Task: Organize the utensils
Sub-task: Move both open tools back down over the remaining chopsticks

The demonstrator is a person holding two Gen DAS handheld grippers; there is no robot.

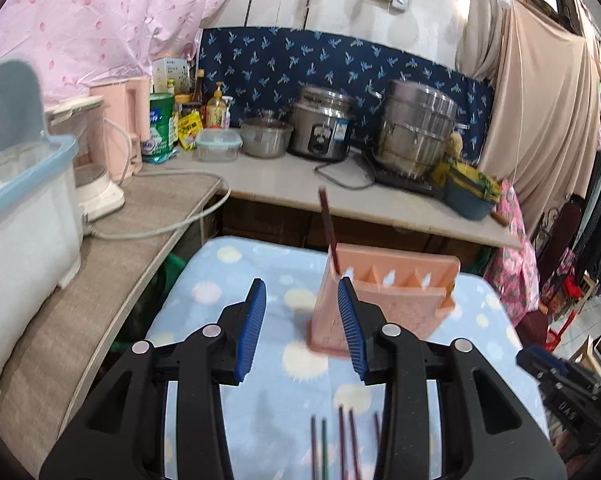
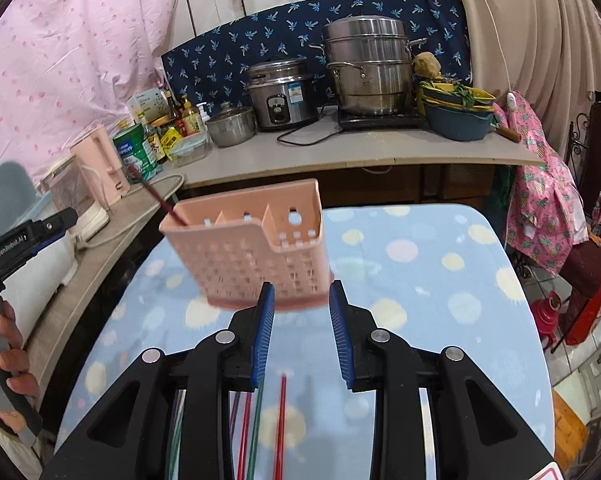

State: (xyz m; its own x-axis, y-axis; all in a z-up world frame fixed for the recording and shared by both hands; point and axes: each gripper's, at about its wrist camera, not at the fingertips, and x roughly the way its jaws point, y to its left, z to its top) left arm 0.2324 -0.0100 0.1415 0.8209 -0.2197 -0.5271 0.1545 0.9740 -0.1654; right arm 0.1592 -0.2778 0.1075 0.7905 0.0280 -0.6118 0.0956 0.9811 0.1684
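Directly ahead of me, a salmon-pink plastic utensil holder [image 1: 384, 300] stands upright on a small table covered with a pale blue cloth [image 1: 228, 276] printed with soft yellow, pink and white dots. Its top is divided into several compartments, and its front wall is perforated with small square holes. One dark red chopstick [image 1: 327, 228] stands in the compartment at the holder's left end, leaning up and out above the rim.

My left gripper [image 1: 302, 326] hovers low over the cloth with its blue-padded fingers spread wide and nothing between them. Its right pad overlaps the holder's near left corner in the left wrist view; I cannot tell whether it touches.

My right gripper [image 2: 302, 332] is likewise spread wide and holds nothing, its fingertips just in front of the holder's base. Seen from the right wrist, the holder [image 2: 248, 248] looks slightly blurred.

Loose chopsticks [image 2: 280, 420] lie on the cloth beneath my grippers, running lengthwise toward the holder: red, green and dark purple ones, partly hidden under the black gripper frames. In the left wrist view several of these [image 1: 346, 444] show between the frames.

Beyond the table, a light countertop [image 2: 340, 152] carries a rice cooker [image 2: 282, 96], a stacked steel steamer pot [image 2: 366, 66], a blue basin [image 2: 458, 122], bottles and a green tin.
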